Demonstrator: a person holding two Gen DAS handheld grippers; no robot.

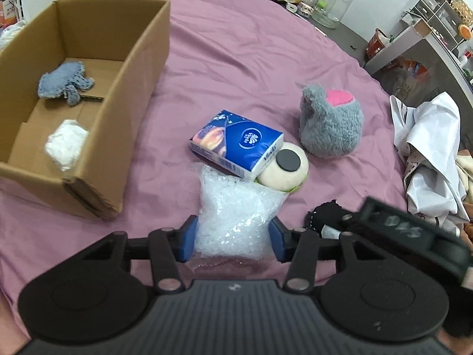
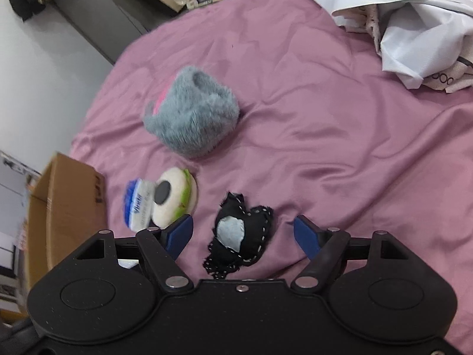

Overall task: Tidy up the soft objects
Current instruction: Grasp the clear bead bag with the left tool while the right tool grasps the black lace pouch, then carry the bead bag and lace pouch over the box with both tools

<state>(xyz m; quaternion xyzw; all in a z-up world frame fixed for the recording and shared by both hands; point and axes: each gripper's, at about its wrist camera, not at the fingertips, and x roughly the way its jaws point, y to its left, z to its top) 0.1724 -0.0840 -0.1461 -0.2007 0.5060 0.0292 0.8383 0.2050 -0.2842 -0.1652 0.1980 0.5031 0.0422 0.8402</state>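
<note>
My left gripper (image 1: 233,236) is open with its blue pads on either side of a clear bubble-wrap bag (image 1: 233,213) lying on the pink bedsheet. A blue tissue pack (image 1: 236,145) leans on a cream round plush with a black spot (image 1: 285,168). A grey fuzzy plush with a pink patch (image 1: 331,121) lies beyond. My right gripper (image 2: 244,236) is open around a black felt piece with a pale patch (image 2: 239,236). The cardboard box (image 1: 130,100) at the left holds a blue knitted piece (image 1: 65,82) and a white soft wad (image 1: 66,145).
Crumpled white clothes (image 1: 425,148) lie at the bed's right edge, also in the right wrist view (image 2: 414,26). A glass jar (image 1: 334,0) and shelves (image 1: 437,9) stand beyond the bed. The right gripper's body (image 1: 408,236) shows in the left wrist view.
</note>
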